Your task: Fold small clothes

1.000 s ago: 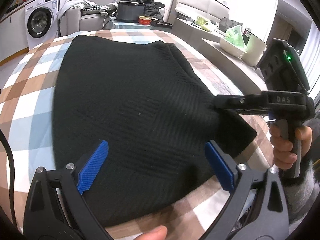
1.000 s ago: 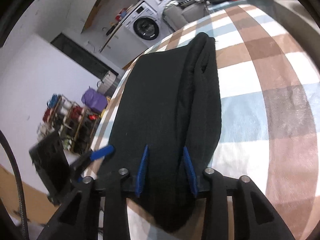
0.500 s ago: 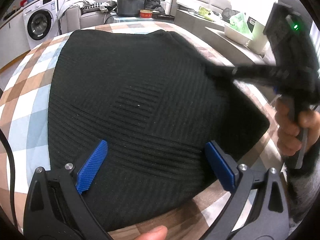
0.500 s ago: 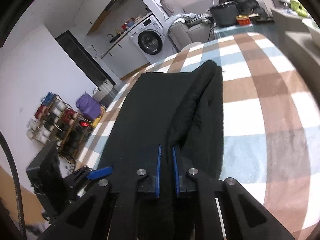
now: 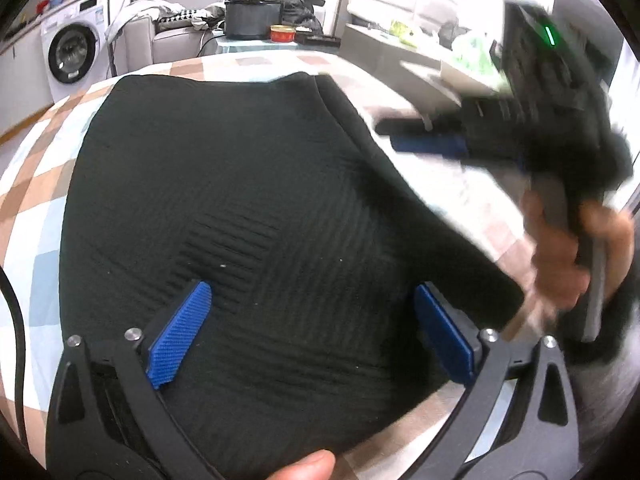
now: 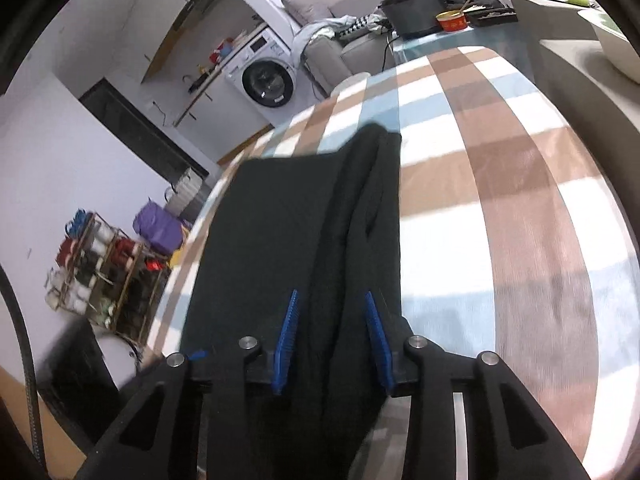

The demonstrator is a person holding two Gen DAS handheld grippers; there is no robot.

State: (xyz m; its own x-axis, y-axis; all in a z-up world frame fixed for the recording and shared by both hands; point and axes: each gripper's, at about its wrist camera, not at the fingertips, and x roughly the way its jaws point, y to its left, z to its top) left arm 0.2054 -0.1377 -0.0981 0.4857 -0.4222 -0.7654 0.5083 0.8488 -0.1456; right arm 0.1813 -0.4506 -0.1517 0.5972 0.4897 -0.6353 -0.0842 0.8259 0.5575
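A black ribbed knit garment (image 5: 240,200) lies spread on the checked tablecloth (image 5: 32,184). My left gripper (image 5: 312,320) hovers over its near part, its jaws wide and still opening, the blue pads clear of the cloth. In the left wrist view my right gripper (image 5: 388,136) is blurred, off the garment's right edge and above the table, held by a hand (image 5: 560,264). In the right wrist view the garment (image 6: 272,240) runs away from me, its doubled right edge below and between the pads of the right gripper (image 6: 332,320). Those jaws are opening and no pad presses on the cloth.
A washing machine (image 5: 74,56), a grey sofa (image 5: 172,32) and a black pot (image 5: 250,18) beside a red tin (image 5: 283,33) stand beyond the table. In the right wrist view a wire rack of spools (image 6: 104,276) and a purple bag (image 6: 158,228) sit on the floor at the left. Bare checked tablecloth (image 6: 480,200) lies right of the garment.
The right gripper shut on the garment's right edge, then opened and swung up and off to the right. The left gripper slid forward over the cloth, jaws widening slightly.
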